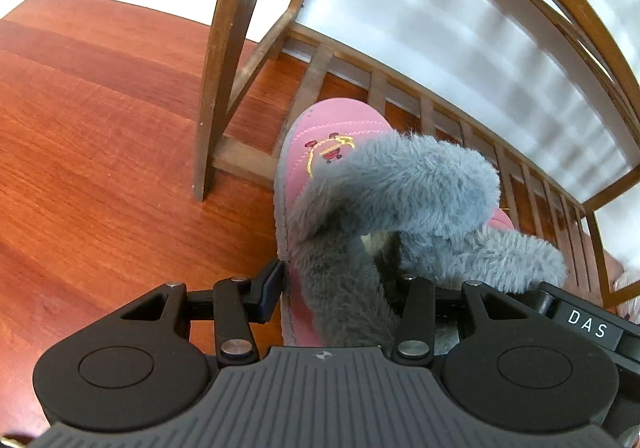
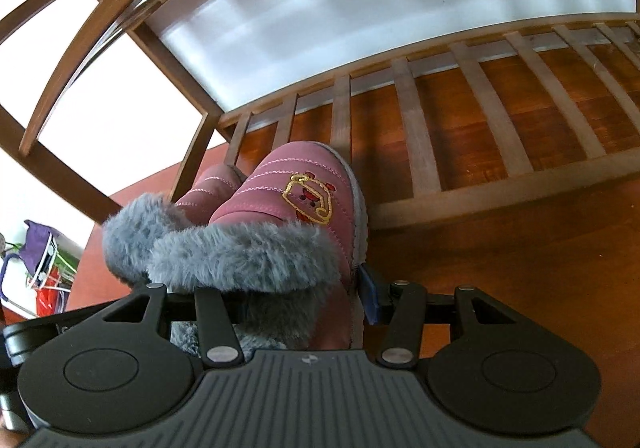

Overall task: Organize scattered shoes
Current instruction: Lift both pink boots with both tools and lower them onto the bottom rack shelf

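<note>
The left tool (image 1: pixel 340 290) pinches a pink slipper (image 1: pixel 316 152) by its outer wall and grey fur cuff (image 1: pixel 400 184); one blue-padded finger (image 1: pixel 269 290) presses the sole edge at 9 o'clock, while the other is buried in fur. The right tool (image 2: pixel 296 298) clamps the second pink slipper (image 2: pixel 296 200) likewise, its blue pad (image 2: pixel 370 298) against the sole at 3 o'clock. Both slippers sit toe-first at 12 o'clock on the slatted lowest shelf (image 2: pixel 420 152) of a wooden shoe rack (image 1: pixel 224 60), side by side. Red-brown wood floor (image 1: pixel 100 136) spreads around it; a white wall (image 2: pixel 340 0) stands behind. Coloured clutter (image 2: pixel 44 268) lies at 9 o'clock in the right view.
</note>
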`<control>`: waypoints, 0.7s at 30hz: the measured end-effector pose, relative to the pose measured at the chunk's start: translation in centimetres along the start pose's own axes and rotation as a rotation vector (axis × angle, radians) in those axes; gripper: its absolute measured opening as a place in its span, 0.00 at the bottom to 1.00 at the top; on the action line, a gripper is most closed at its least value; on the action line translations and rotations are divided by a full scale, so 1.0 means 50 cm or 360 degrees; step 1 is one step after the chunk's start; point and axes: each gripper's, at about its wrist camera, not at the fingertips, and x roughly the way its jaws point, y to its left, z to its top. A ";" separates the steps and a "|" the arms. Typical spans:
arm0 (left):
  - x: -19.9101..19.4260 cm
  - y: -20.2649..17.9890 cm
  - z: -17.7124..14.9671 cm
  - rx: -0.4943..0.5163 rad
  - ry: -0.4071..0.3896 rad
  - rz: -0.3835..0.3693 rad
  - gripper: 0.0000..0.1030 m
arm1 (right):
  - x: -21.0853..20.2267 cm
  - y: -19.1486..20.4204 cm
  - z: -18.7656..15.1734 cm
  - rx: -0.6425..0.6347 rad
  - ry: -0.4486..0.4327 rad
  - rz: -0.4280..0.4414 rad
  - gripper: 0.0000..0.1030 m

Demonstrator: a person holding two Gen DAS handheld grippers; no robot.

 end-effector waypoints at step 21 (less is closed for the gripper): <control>0.023 -0.003 0.037 -0.0004 -0.0256 0.0049 0.38 | 0.009 -0.025 0.013 0.0067 -0.0164 0.0052 0.53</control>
